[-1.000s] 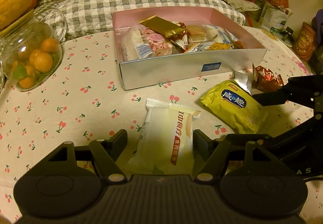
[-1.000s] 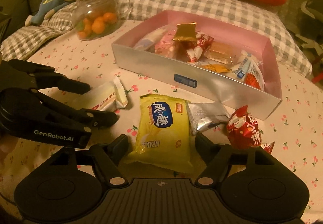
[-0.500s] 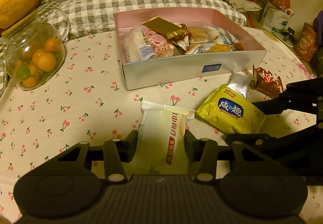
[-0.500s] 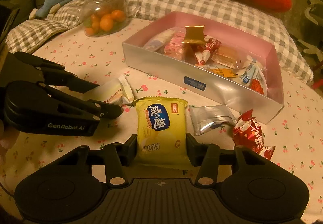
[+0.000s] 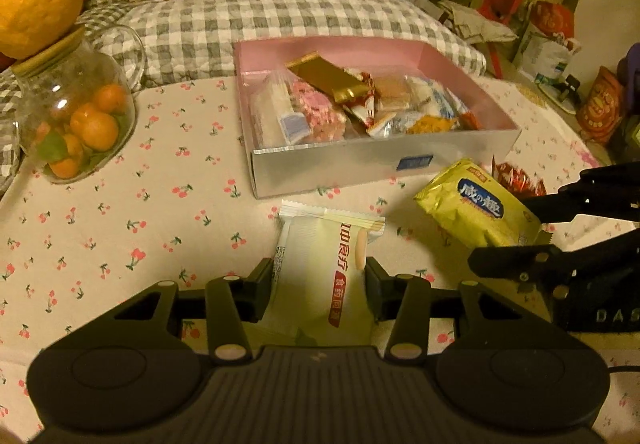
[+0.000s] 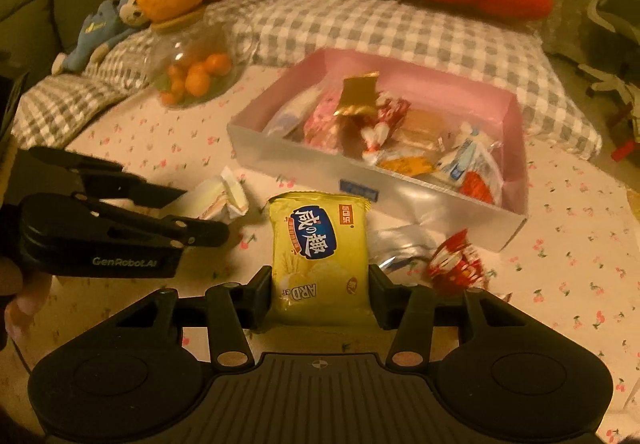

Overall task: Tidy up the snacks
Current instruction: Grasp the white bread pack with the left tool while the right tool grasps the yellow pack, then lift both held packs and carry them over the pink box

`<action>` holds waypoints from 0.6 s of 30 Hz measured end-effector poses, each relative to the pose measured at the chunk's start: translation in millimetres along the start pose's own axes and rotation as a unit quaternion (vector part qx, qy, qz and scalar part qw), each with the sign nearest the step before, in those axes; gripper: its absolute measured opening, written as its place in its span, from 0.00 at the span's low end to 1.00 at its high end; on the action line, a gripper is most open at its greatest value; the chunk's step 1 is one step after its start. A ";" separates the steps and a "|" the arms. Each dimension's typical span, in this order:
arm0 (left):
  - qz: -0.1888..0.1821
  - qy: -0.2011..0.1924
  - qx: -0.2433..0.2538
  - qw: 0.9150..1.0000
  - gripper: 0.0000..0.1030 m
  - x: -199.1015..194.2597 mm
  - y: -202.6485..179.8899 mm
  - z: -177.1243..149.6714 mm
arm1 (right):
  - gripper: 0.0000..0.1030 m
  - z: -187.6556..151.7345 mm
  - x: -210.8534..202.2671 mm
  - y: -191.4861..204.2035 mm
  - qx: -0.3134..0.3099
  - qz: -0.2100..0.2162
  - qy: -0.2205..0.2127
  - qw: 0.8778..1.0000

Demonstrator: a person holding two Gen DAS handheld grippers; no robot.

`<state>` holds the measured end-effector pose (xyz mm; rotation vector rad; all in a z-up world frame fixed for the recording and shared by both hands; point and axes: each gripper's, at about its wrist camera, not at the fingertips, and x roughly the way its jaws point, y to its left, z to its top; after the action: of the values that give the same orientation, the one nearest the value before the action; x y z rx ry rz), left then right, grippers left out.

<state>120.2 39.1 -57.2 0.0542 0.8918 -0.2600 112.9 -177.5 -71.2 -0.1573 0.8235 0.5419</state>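
At the far left edge of the cherry-print tablecloth (image 5: 120, 228) a glass jar (image 5: 76, 123) of small oranges stands, with a big orange fruit (image 5: 38, 19) sitting on its lid. Toward the near edge, the left gripper (image 5: 320, 284) has its jaws drawn in narrow on the two sides of a white snack packet (image 5: 324, 272), the pads pressing its sides; the packet's far end points at the box. Behind it, near the middle of the cloth, the silver box with a pink inside (image 5: 360, 167) holds a heap of wrapped snacks. Right of that, the right gripper (image 6: 320, 284) is clamped the same narrow way on a yellow cracker packet (image 6: 320, 256), which looks raised off the cloth. Just right of it lie a silver packet (image 6: 404, 248) and a red wrapped snack (image 6: 456, 264), near the box's right front corner. A checked pillow (image 5: 280, 19) lies along the far edge.
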 end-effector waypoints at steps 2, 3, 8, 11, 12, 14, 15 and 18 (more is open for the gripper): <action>0.000 -0.005 -0.004 1.000 0.42 -3.1 0.9 3.0 | 0.47 2.7 -2.5 -4.3 0.010 -0.001 -0.005 1.000; 0.000 -0.008 -0.006 1.000 0.42 -4.4 1.5 4.2 | 0.47 3.5 -3.7 -6.2 0.013 -0.002 -0.007 1.000; 0.001 -0.015 -0.021 1.000 0.42 -6.2 1.7 10.9 | 0.47 7.9 -6.5 -12.7 0.022 -0.010 -0.012 1.000; -0.004 -0.018 -0.023 1.000 0.42 -7.9 -0.5 16.4 | 0.47 11.8 -9.0 -17.9 0.028 -0.020 -0.018 0.999; -0.005 -0.020 -0.022 1.000 0.42 -8.7 -1.9 19.3 | 0.47 13.4 -9.8 -20.2 0.030 -0.024 -0.021 0.999; -0.006 -0.026 -0.020 0.999 0.42 -10.5 -4.3 25.3 | 0.47 16.6 -11.0 -25.4 0.034 -0.034 -0.025 0.999; -0.007 -0.030 -0.019 0.999 0.42 -11.4 -5.5 29.6 | 0.47 18.7 -11.7 -29.1 0.038 -0.038 -0.027 0.998; -0.014 -0.041 -0.022 0.999 0.42 -11.7 -7.6 43.3 | 0.47 26.7 -12.2 -41.6 0.056 -0.045 -0.035 0.997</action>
<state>144.3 27.4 -20.3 -0.0096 0.8166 -0.2666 145.1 -208.9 -47.2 -0.0717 0.7728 0.4131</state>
